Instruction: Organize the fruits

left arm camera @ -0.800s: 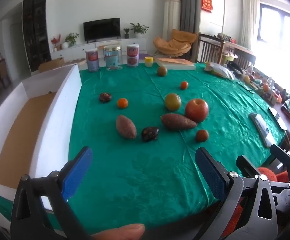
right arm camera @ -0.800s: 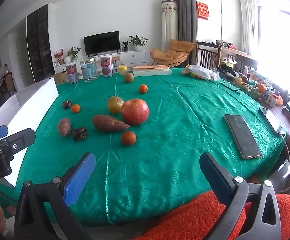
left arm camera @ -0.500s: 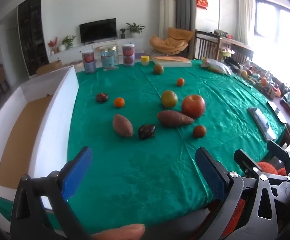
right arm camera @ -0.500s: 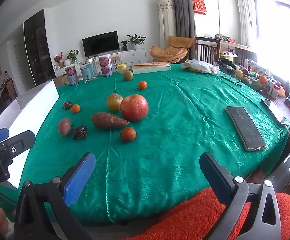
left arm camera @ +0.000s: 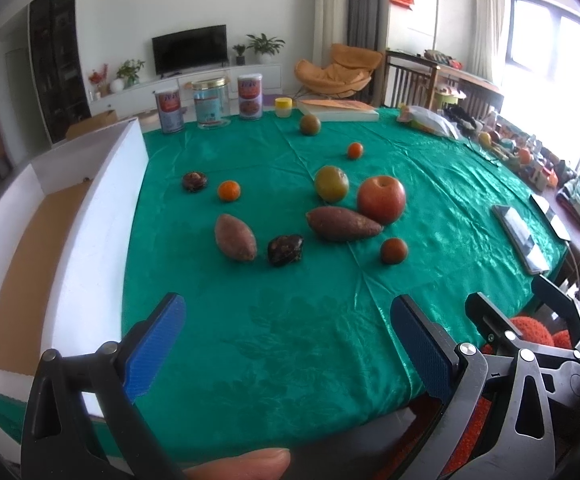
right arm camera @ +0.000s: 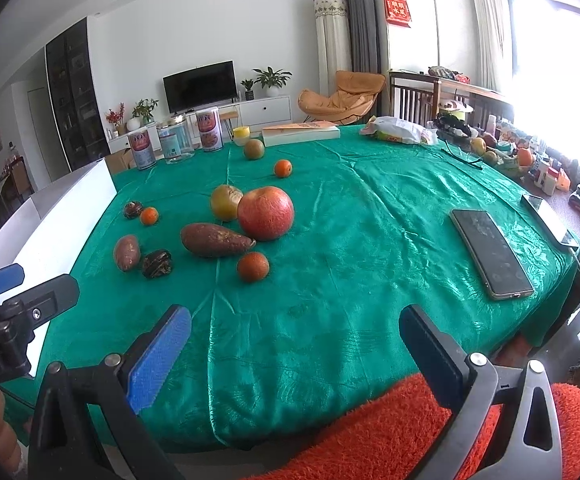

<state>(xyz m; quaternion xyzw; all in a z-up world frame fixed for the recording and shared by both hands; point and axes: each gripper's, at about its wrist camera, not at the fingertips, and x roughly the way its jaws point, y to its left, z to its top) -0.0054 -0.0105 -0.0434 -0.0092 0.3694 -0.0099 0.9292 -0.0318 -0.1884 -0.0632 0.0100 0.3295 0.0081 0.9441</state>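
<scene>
Home living room: TV (left arm camera: 189, 49) on white cabinet (right arm camera: 263, 110), orange lounge chair (left arm camera: 340, 70), houseplants (right arm camera: 270, 79), all beyond green-clothed table (left arm camera: 290, 320).

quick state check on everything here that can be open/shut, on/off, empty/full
left gripper: open, nothing between the jaws
right gripper: open, nothing between the jaws
white box: open-topped, no fruit visible inside
phone: face up, screen dark
television: off
glass jar: lid on

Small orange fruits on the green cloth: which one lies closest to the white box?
The small orange citrus fruit beside the dark wrinkled fruit. The other two sit much farther right: one near the red apple, one toward the book.
</scene>
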